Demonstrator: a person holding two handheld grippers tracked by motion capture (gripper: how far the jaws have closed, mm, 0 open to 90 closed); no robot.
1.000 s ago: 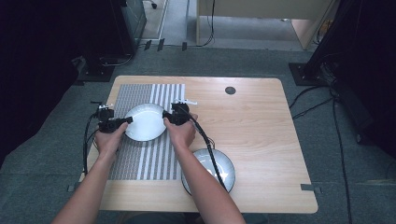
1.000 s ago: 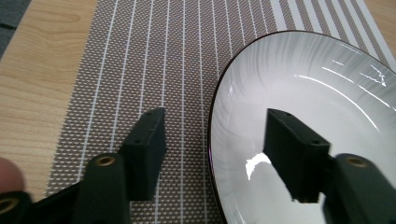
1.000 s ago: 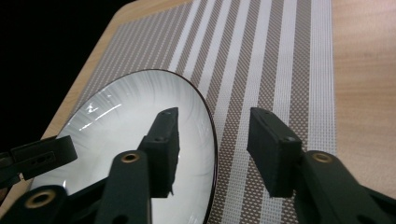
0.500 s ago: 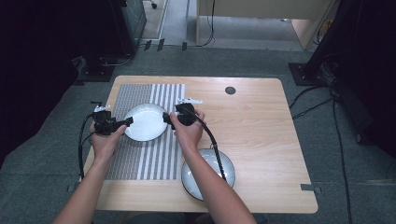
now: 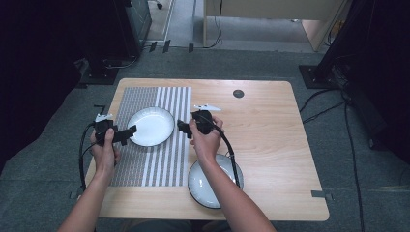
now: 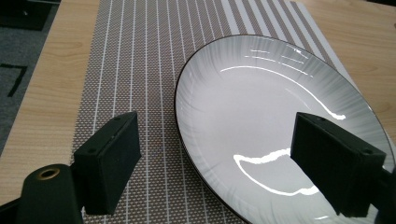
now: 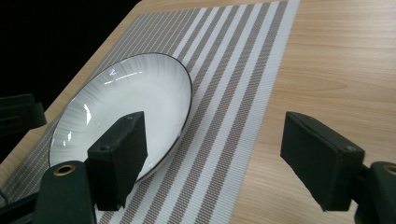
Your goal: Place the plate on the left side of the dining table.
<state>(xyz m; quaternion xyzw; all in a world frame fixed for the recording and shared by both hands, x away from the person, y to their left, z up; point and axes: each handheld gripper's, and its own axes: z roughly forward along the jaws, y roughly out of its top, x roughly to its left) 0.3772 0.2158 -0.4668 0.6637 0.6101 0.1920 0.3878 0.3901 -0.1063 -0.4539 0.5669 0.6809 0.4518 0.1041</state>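
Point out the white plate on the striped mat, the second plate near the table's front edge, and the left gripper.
white plate [image 5: 151, 125], high view, its centre.
second plate [image 5: 200, 186], high view, bare inner surface left of the forearm.
left gripper [image 5: 133, 129], high view, between its fingertips.

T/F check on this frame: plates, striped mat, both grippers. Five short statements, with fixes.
1. The white dark-rimmed plate lies on the striped woven placemat. True.
2. The left gripper clamps that plate. False: its jaws are open, apart from the rim.
3. The right gripper is open and holds nothing. True.
4. A second white plate sits on the placemat too. False: it rests on the bare wooden table.
5. The two plates are stacked. False: they lie apart.
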